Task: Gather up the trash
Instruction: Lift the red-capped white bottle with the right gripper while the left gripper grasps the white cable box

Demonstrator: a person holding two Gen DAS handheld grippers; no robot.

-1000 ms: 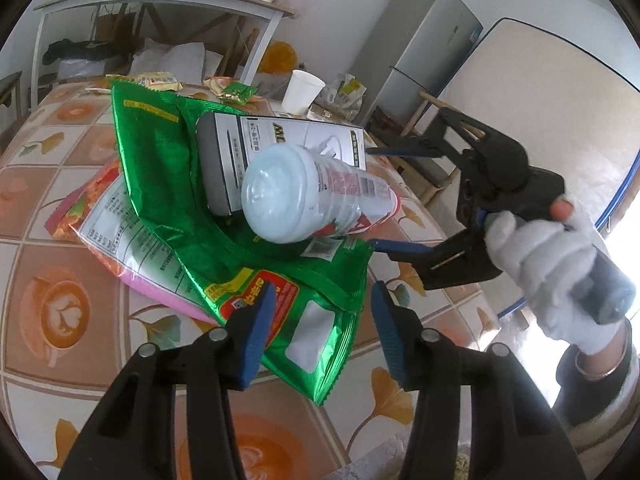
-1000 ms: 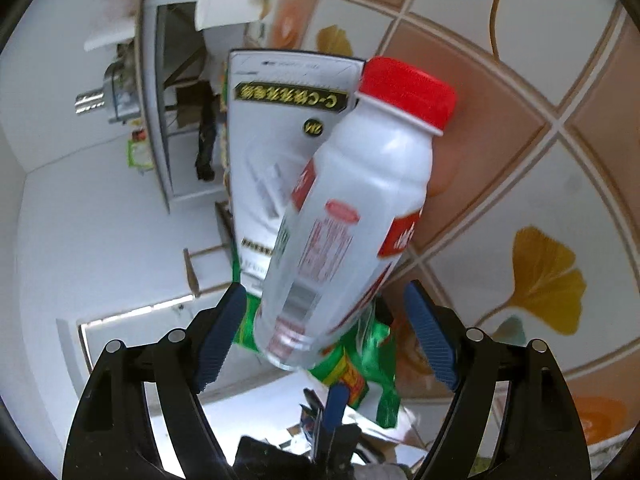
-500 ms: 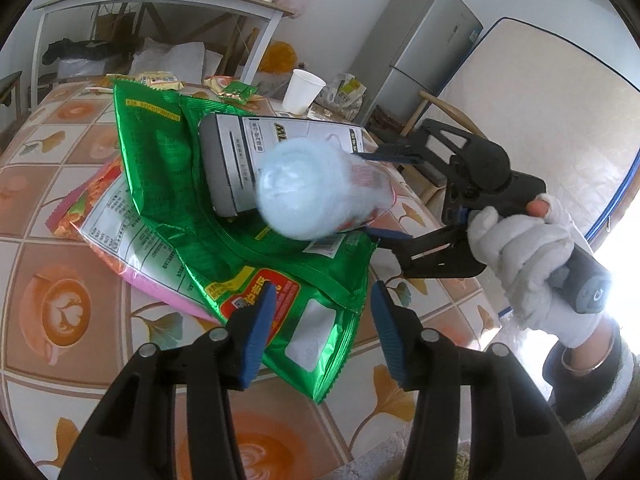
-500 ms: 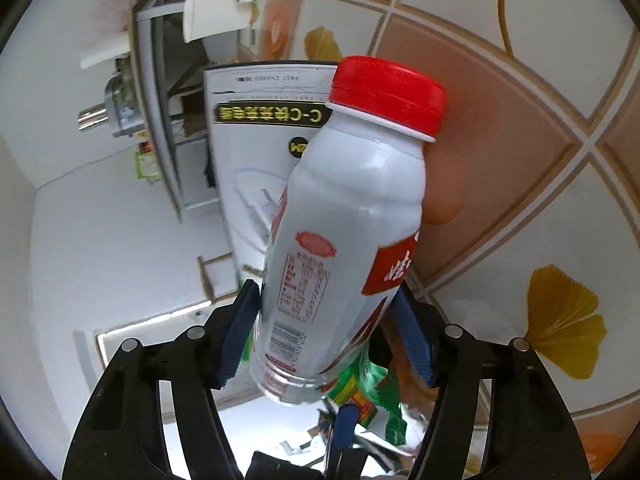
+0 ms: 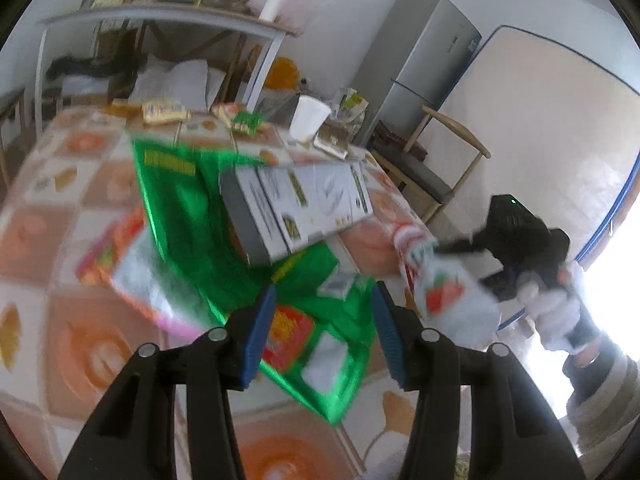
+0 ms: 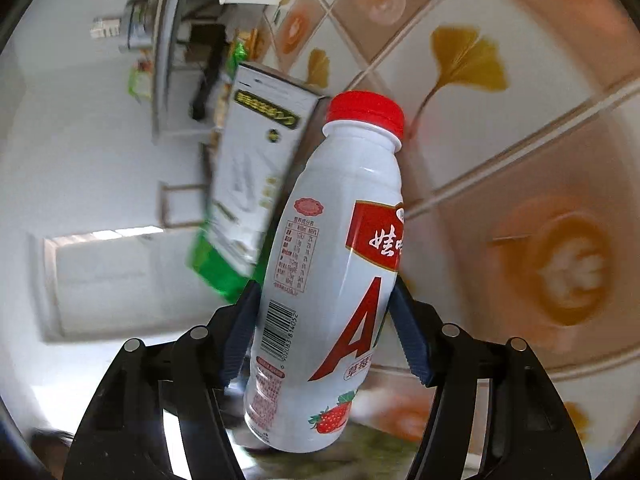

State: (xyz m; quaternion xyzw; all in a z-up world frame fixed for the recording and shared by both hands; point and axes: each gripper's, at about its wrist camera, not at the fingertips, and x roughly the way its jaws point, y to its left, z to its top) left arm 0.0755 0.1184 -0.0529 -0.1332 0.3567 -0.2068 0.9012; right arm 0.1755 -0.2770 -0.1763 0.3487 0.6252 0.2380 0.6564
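My right gripper [image 6: 324, 324] is shut on a white drink bottle [image 6: 332, 272] with a red cap and strawberry label. In the left wrist view the bottle [image 5: 448, 292] is held off the table's right edge by the right gripper [image 5: 516, 240]. My left gripper [image 5: 324, 332] is open and empty, just above a green snack bag [image 5: 188, 208] lying on the tiled table [image 5: 52, 320]. A white and grey carton [image 5: 296, 204] rests on the green bag; it also shows in the right wrist view [image 6: 256, 176].
An orange and pink bag [image 5: 120, 264] lies under the green one. A paper cup [image 5: 308, 116] and small wrappers [image 5: 164, 112] sit at the table's far end. A wooden chair [image 5: 436, 168], fridge [image 5: 420, 64] and shelf table [image 5: 160, 24] stand beyond.
My right gripper closed on the bottle and carried it off the carton to the right, past the table edge. My left gripper stayed open over the green bag.
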